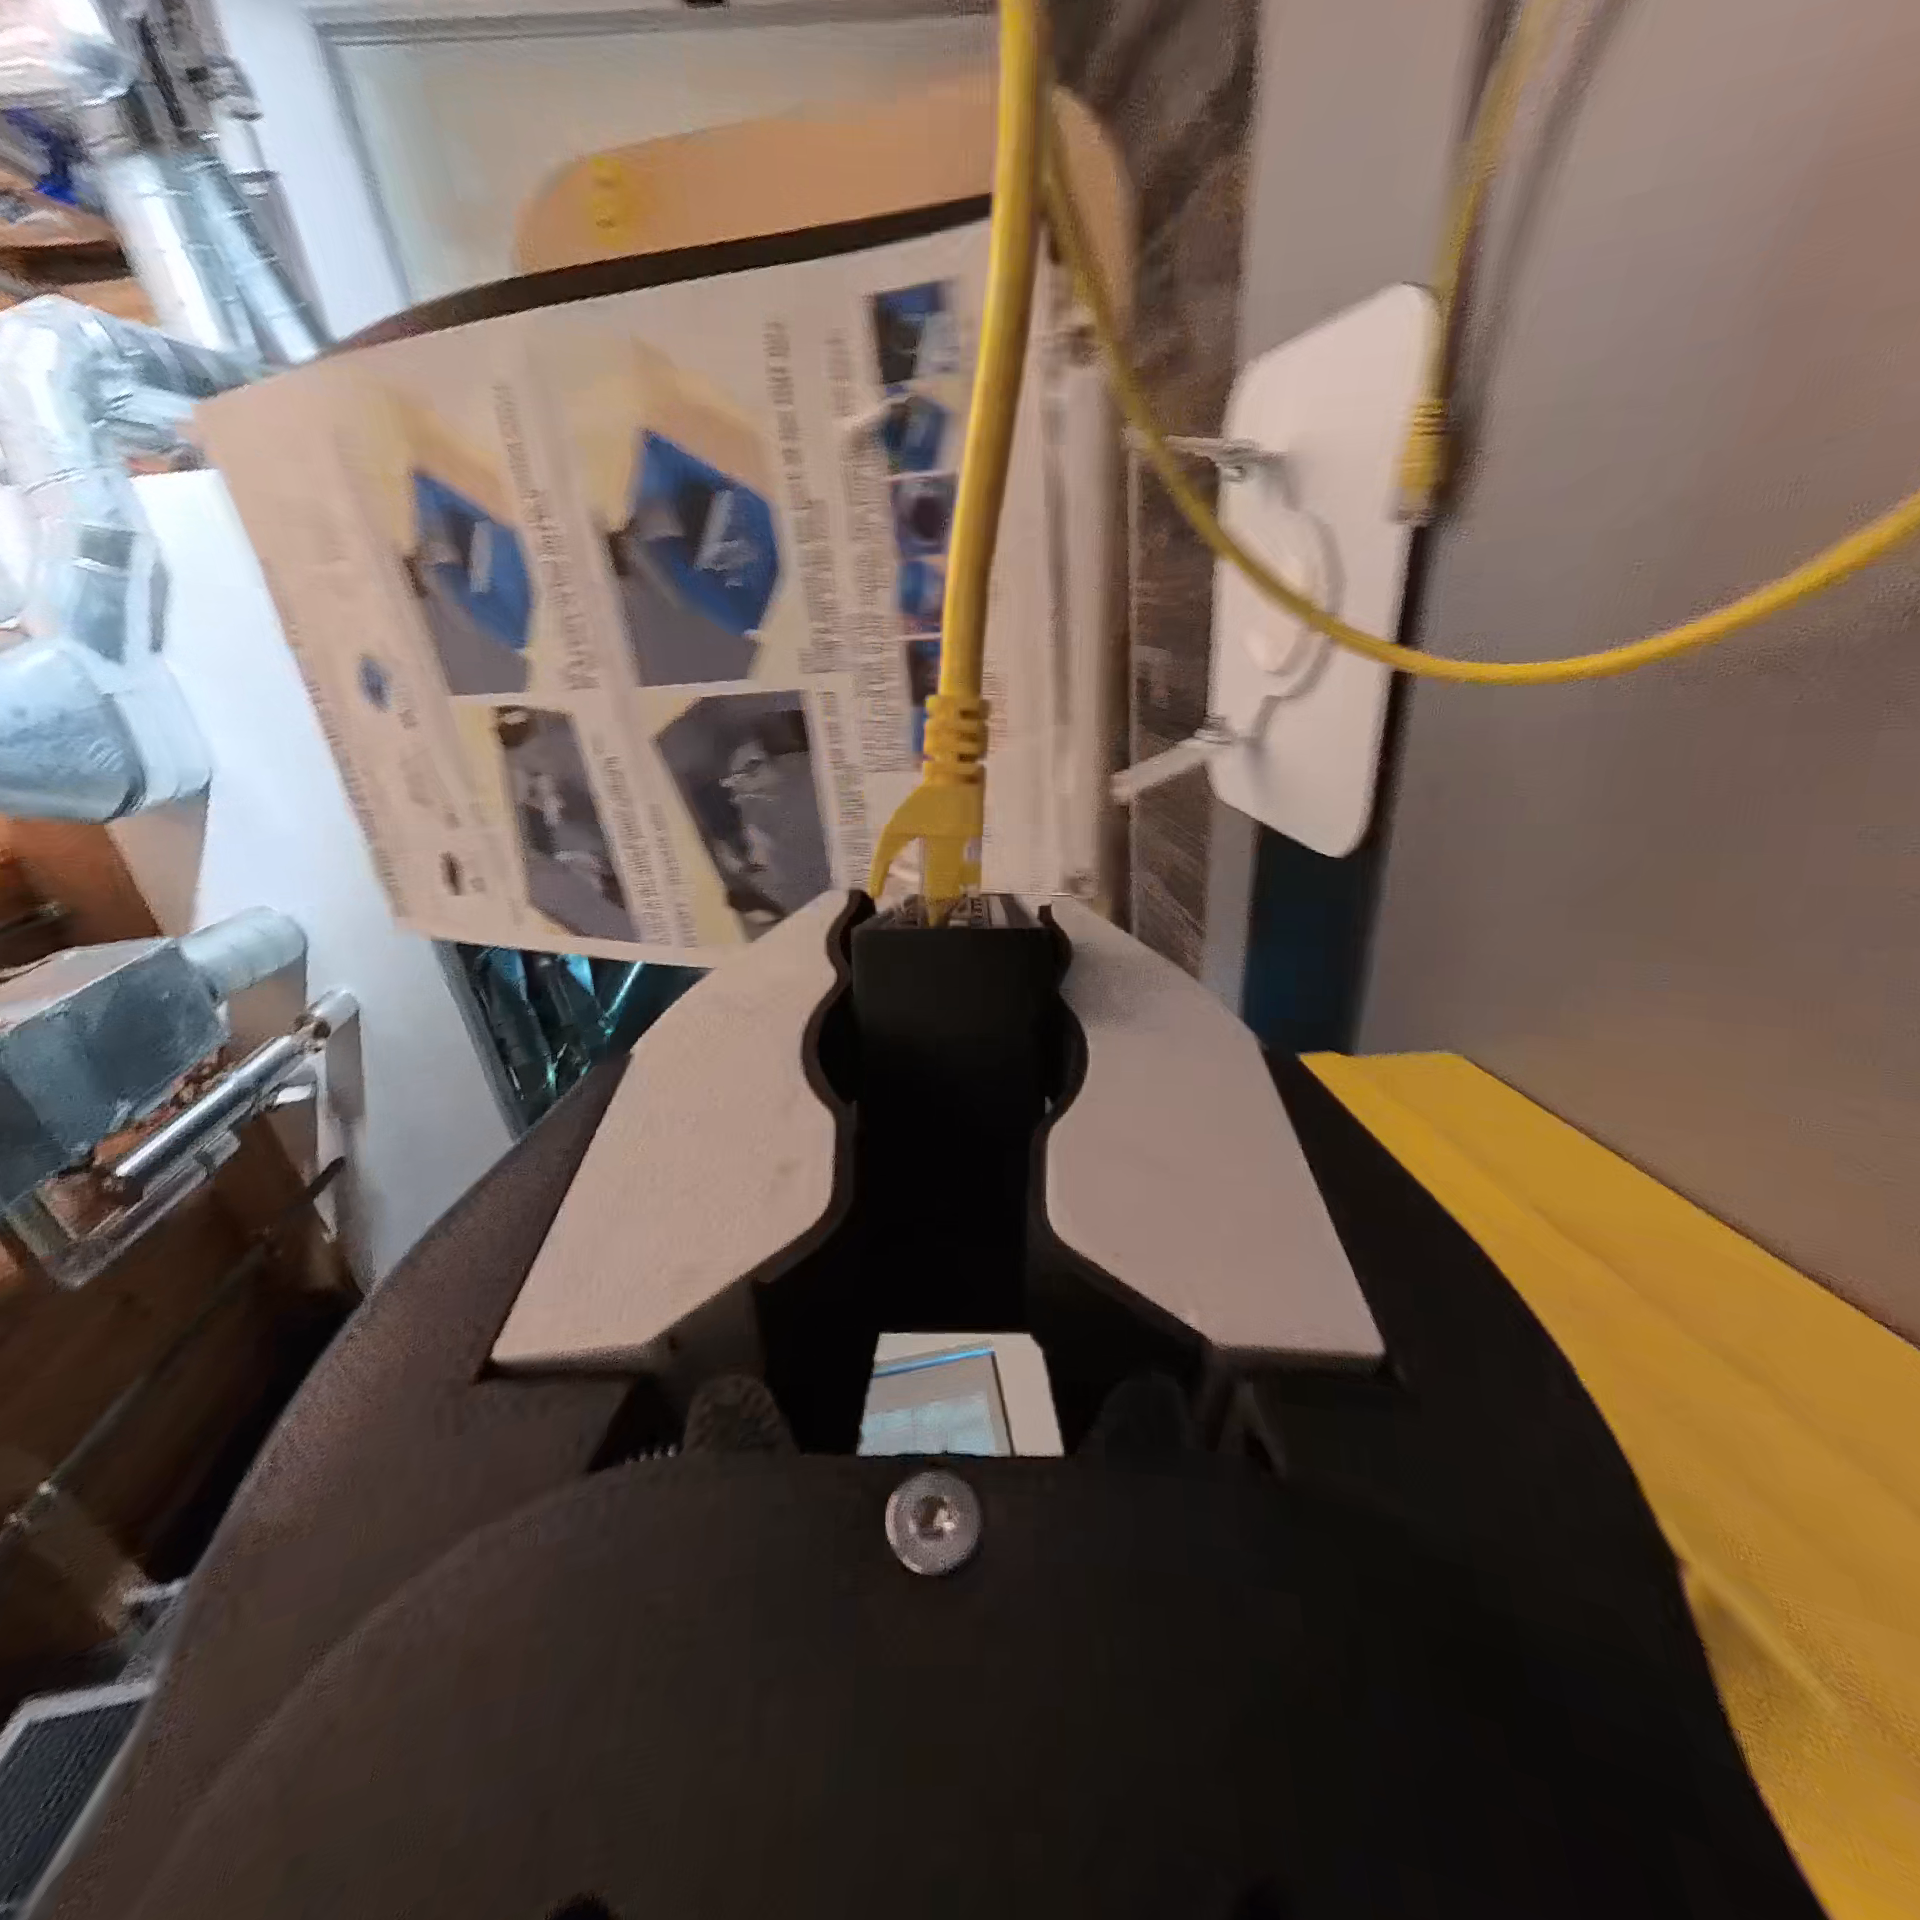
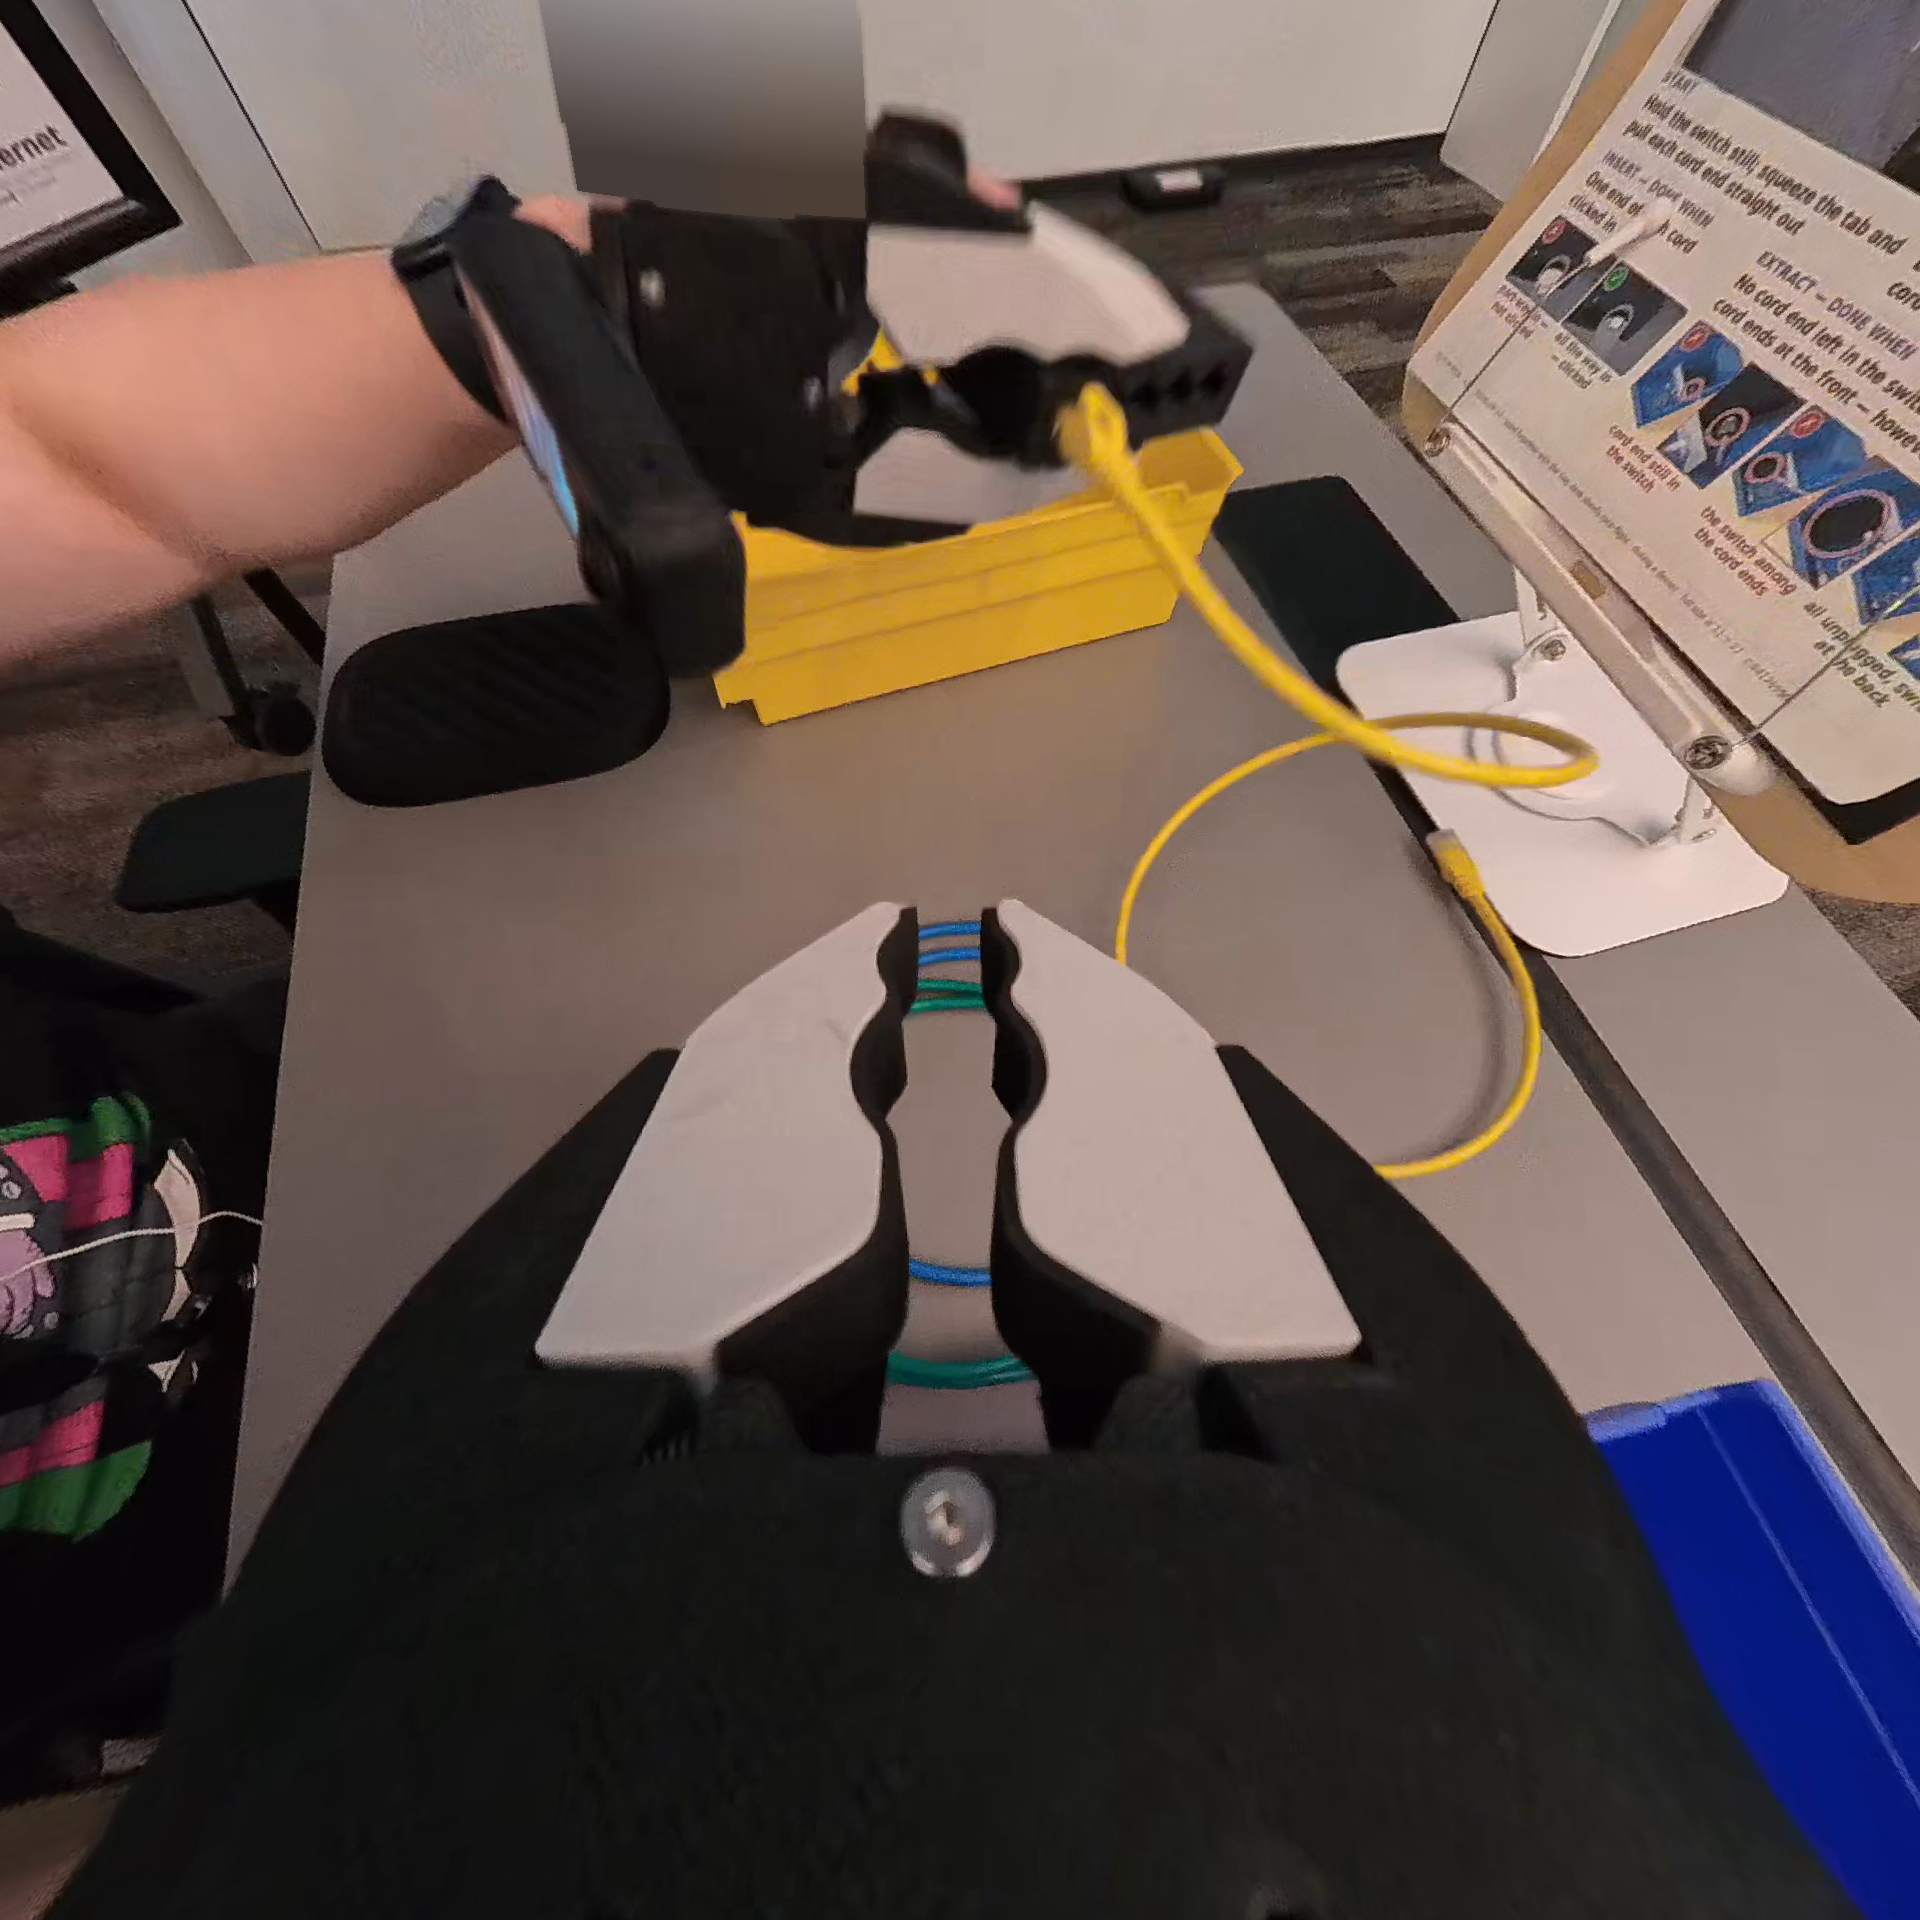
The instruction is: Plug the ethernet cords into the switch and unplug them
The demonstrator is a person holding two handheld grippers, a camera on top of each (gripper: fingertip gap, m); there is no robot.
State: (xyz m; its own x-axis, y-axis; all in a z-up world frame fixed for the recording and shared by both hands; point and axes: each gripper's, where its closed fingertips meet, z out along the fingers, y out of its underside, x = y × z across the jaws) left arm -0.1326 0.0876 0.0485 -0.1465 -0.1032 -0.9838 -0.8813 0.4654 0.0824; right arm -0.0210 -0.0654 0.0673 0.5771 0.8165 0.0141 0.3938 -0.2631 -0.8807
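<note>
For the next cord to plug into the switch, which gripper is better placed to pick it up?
Right. The left gripper is shut on the switch, which has the yellow cord plugged in. The right gripper hangs just above the blue and green cords on the table.

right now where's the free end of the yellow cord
In the right wrist view the yellow cord's free plug lies on the grey table, right of the right gripper, beside the white stand base.
</note>
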